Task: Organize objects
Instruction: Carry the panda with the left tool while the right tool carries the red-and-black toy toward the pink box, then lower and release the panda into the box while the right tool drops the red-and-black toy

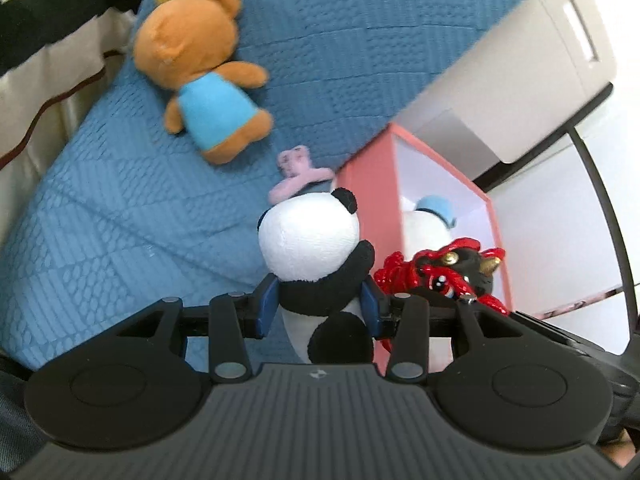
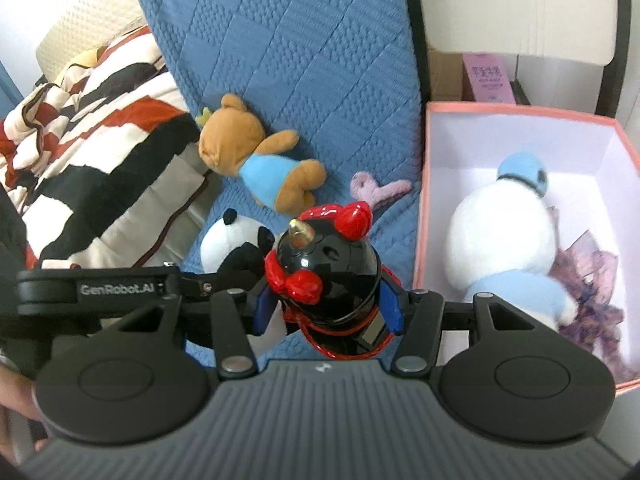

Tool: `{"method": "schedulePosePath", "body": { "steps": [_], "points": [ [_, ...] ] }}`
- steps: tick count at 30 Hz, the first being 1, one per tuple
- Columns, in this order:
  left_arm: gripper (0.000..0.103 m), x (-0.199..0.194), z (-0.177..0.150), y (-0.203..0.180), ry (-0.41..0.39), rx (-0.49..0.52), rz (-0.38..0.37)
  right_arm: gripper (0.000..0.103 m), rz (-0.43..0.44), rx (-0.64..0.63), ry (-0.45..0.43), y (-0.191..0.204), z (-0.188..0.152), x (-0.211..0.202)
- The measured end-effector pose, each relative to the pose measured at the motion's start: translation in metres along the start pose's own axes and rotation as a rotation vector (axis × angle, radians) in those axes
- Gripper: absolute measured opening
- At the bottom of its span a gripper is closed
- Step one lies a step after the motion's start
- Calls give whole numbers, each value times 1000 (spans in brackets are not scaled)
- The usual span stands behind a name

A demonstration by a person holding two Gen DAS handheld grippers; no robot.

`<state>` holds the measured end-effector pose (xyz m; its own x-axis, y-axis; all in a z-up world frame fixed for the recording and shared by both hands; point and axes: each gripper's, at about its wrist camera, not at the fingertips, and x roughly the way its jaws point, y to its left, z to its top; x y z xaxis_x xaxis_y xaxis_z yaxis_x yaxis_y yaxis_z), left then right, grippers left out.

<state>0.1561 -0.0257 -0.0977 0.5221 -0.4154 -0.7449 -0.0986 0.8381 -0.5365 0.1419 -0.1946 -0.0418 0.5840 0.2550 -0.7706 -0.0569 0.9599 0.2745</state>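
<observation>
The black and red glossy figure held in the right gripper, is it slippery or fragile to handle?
The black and red figure looks like hard, glossy plastic, so it may slip between the right hand-held gripper pads. Its small gold horn and thin red parts could probably chip if dropped.

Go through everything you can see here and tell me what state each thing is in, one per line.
left gripper: shut on the panda plush
panda plush: held upright, off the bed
right gripper: shut on the black and red figurine
black and red figurine: held upright
pink box: open, white plush inside
white plush: lying in the box
brown bear: lying on the blue blanket
pink toy: lying on the blanket
</observation>
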Motion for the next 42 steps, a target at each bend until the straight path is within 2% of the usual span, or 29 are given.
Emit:
{"method": "schedulePosePath", "body": {
  "steps": [10,21,28,42],
  "points": [
    [49,7,27,-60,-2,58,-37,56,-55,24,-67,-39,31,-34],
    [49,29,38,-130,6,162,-62,56,-117,62,-151,-97,50,-77],
    [49,67,29,-163,52,203,-71,56,-163,99,-139,-141,34,-71],
    [49,155,-7,-196,201,262,-60,56,-242,187,-28,-216,-16,-23]
  ]
}}
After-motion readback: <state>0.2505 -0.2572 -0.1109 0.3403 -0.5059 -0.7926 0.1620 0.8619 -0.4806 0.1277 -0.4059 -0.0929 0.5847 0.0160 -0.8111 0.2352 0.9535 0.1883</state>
